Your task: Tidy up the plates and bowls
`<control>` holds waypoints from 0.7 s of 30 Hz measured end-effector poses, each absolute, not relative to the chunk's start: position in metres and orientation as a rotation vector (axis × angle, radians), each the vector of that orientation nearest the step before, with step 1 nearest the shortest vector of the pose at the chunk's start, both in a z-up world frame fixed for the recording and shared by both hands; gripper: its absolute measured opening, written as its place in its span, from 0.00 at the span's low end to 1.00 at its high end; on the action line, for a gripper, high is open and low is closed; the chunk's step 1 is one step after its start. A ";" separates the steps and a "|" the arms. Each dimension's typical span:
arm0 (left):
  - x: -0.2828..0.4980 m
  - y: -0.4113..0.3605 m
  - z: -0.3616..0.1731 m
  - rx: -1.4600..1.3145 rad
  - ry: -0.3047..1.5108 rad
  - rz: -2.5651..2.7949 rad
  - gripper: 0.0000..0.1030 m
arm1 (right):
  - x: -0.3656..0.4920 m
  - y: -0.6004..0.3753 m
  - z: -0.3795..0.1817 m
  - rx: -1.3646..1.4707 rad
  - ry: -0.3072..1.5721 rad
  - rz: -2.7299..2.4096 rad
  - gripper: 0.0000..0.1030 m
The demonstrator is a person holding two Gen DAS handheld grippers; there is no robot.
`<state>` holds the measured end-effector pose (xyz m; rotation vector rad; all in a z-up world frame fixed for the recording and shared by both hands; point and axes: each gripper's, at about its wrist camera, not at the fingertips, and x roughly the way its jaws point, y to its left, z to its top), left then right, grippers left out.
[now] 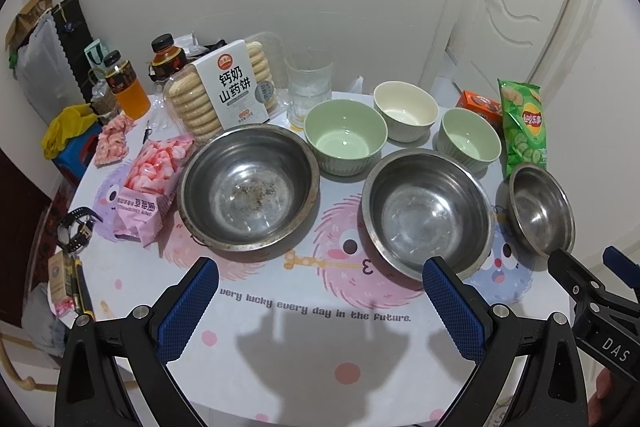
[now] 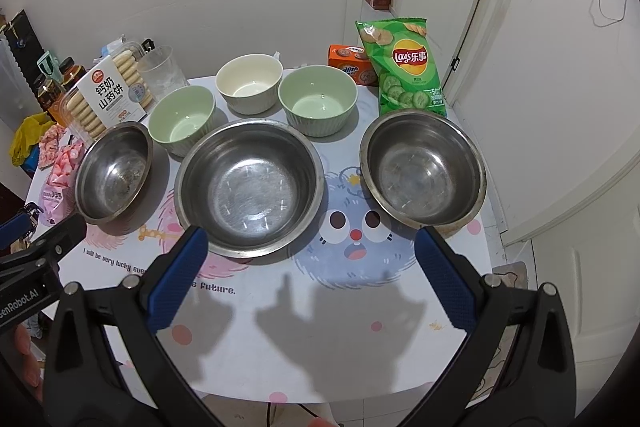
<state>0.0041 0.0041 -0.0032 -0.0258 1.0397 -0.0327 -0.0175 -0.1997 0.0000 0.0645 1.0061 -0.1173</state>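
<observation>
Nearest, over the bare front of the cartoon-printed table (image 2: pixel 340 347), the left gripper (image 1: pixel 320 299) and right gripper (image 2: pixel 312 267) both hang with fingers spread wide, holding nothing. Just beyond them three steel bowls sit apart in a row: a stained one at the left (image 1: pixel 248 187), a middle one (image 2: pixel 250 187) and one at the right (image 2: pixel 423 167). Farther back stand two green bowls (image 2: pixel 182 119) (image 2: pixel 318 99) with a cream bowl (image 2: pixel 249 83) between, then a biscuit box (image 1: pixel 236 87), a glass (image 1: pixel 308 83) and a green crisp bag (image 2: pixel 404 67).
</observation>
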 end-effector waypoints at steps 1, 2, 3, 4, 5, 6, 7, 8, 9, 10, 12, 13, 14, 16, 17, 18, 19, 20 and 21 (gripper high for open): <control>0.004 0.004 -0.003 -0.025 1.039 -0.033 1.00 | -0.018 -0.200 0.000 0.066 1.006 -0.118 1.00; 0.004 0.004 -0.002 -0.025 1.039 -0.034 1.00 | -0.017 -0.200 0.000 0.067 1.007 -0.118 1.00; 0.004 0.004 -0.003 -0.026 1.039 -0.032 1.00 | -0.018 -0.199 0.000 0.068 1.007 -0.119 1.00; 0.004 0.004 -0.003 -0.026 1.039 -0.033 1.00 | -0.018 -0.200 0.000 0.067 1.007 -0.117 1.00; 0.004 0.004 -0.003 -0.026 1.039 -0.032 1.00 | -0.018 -0.200 0.000 0.066 1.007 -0.117 1.00; 0.004 0.004 -0.003 -0.025 1.039 -0.033 1.00 | -0.018 -0.199 0.000 0.066 1.007 -0.118 1.00; 0.004 0.004 -0.003 -0.025 1.039 -0.033 1.00 | -0.018 -0.200 0.000 0.066 1.007 -0.116 1.00; 0.004 0.003 -0.003 -0.024 1.041 -0.034 1.00 | -0.018 -0.200 0.000 0.066 1.007 -0.116 1.00; 0.004 0.003 -0.002 -0.025 1.042 -0.034 1.00 | -0.018 -0.200 0.000 0.066 1.006 -0.116 1.00; 0.003 0.003 -0.002 -0.025 1.042 -0.034 1.00 | -0.018 -0.200 0.000 0.067 1.006 -0.117 1.00; 0.003 0.003 -0.002 -0.026 1.041 -0.033 1.00 | -0.018 -0.200 0.000 0.068 1.008 -0.115 1.00; 0.003 0.003 -0.002 -0.026 1.041 -0.032 1.00 | -0.019 -0.199 0.000 0.069 1.009 -0.116 1.00; 0.003 0.003 -0.002 -0.027 1.042 -0.031 1.00 | -0.019 -0.199 0.000 0.068 1.009 -0.116 1.00; 0.002 0.003 -0.002 -0.029 1.042 -0.031 1.00 | -0.019 -0.199 0.000 0.068 1.008 -0.115 1.00; 0.001 0.002 -0.002 -0.028 1.042 -0.030 1.00 | -0.019 -0.200 0.000 0.068 1.008 -0.115 1.00; 0.001 0.003 -0.002 -0.028 1.042 -0.031 1.00 | -0.019 -0.199 0.000 0.068 1.008 -0.115 1.00; 0.001 0.003 -0.002 -0.028 1.041 -0.030 1.00 | -0.019 -0.199 0.000 0.068 1.008 -0.116 1.00; 0.001 0.003 -0.002 -0.027 1.041 -0.027 1.00 | -0.019 -0.199 -0.001 0.068 1.009 -0.115 1.00; 0.001 0.004 -0.002 -0.028 1.040 -0.026 1.00 | -0.019 -0.199 -0.001 0.069 1.009 -0.114 1.00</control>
